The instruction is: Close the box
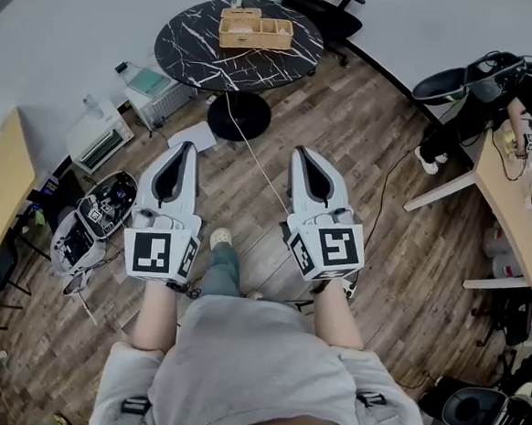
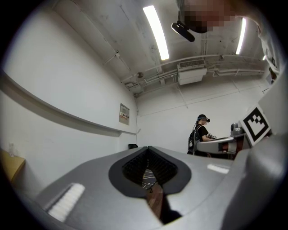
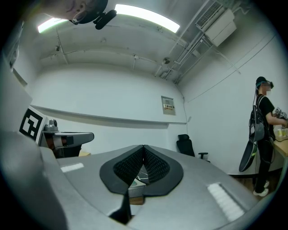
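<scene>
A light wooden box (image 1: 255, 32) stands open on the far side of a round black marble table (image 1: 198, 48); what looks like its lid (image 1: 241, 13) lies behind it. I stand well short of the table. My left gripper (image 1: 189, 147) and right gripper (image 1: 302, 151) are held side by side over the wood floor, both pointing toward the table. Each is shut with nothing between its jaws. In the left gripper view the left gripper (image 2: 147, 148) has its tips touching, and a sliver of marble shows through the gap behind them. The right gripper (image 3: 143, 146) is likewise shut in the right gripper view.
A black office chair (image 1: 330, 8) stands behind the table. White appliances (image 1: 98, 134) and black gear (image 1: 96, 217) sit on the floor at left. A person (image 1: 496, 88) works at a wooden desk (image 1: 510, 194) on the right. A thin cable (image 1: 256, 160) crosses the floor.
</scene>
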Action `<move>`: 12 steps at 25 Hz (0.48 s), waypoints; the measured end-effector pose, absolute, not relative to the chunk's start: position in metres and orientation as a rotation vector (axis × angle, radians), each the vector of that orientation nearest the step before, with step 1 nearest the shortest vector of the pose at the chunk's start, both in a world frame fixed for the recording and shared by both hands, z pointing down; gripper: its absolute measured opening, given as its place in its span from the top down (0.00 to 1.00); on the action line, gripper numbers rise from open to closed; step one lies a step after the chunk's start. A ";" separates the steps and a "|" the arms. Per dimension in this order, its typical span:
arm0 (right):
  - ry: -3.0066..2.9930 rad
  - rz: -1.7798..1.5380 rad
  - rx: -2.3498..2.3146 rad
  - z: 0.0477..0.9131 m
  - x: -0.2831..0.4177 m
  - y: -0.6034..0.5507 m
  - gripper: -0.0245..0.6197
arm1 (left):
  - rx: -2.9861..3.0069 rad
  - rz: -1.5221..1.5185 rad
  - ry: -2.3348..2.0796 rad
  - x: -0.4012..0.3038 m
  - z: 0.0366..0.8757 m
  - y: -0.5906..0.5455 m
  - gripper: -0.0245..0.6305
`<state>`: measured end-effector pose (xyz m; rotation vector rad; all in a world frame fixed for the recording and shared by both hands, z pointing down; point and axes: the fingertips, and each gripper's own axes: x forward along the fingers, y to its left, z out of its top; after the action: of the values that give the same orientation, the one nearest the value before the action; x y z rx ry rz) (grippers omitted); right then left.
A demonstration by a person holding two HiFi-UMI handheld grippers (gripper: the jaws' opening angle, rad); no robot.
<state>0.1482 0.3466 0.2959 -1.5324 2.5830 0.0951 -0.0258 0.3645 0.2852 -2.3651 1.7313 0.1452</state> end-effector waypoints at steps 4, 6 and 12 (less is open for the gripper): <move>2.569 0.126 -1.557 0.292 0.130 0.295 0.96 | -2.372 0.178 1.719 -0.048 0.282 0.310 0.87; 2.551 0.147 -1.572 0.286 0.120 0.265 0.96 | -2.377 0.193 1.712 -0.061 0.278 0.279 0.87; 2.513 0.200 -1.611 0.267 0.084 0.183 0.96 | -2.391 0.204 1.652 -0.096 0.262 0.191 0.87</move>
<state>0.0839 0.1829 0.2667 -1.6110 2.5127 0.2002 -0.0960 0.1914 0.2616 -2.3908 1.6520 0.2039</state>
